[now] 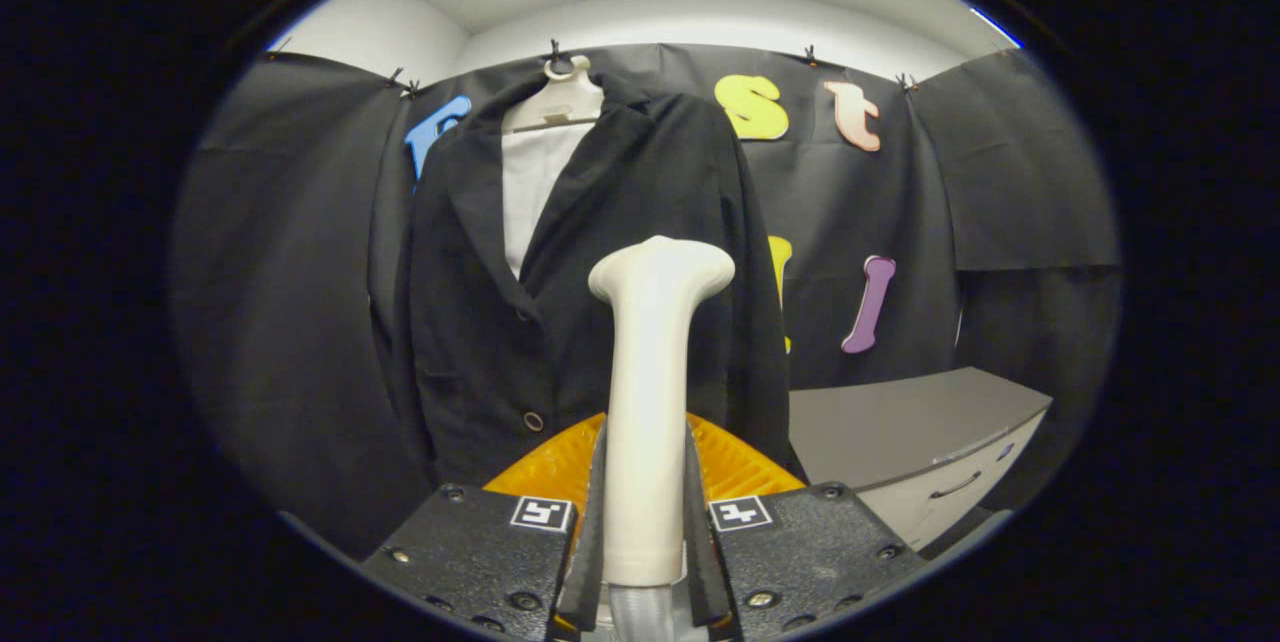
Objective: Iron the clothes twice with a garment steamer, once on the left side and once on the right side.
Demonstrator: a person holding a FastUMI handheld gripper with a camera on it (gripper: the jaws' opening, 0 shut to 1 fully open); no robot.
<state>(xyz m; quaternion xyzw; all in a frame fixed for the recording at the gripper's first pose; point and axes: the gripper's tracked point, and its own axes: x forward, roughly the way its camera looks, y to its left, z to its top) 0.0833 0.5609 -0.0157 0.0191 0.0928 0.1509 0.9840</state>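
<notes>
Between the gripper (pixel 645 522) fingers, the garment steamer (pixel 648 402) is clamped upright, its head short of the black jacket (pixel 640 222) on its hanger (pixel 556 102). No contact shows; judged from this, both left and right passes remain.

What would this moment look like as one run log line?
tongs: shut on garment steamer | steamer head: raised, facing black jacket | jacket: on hanger, buttoned | contact: cannot tell
</notes>
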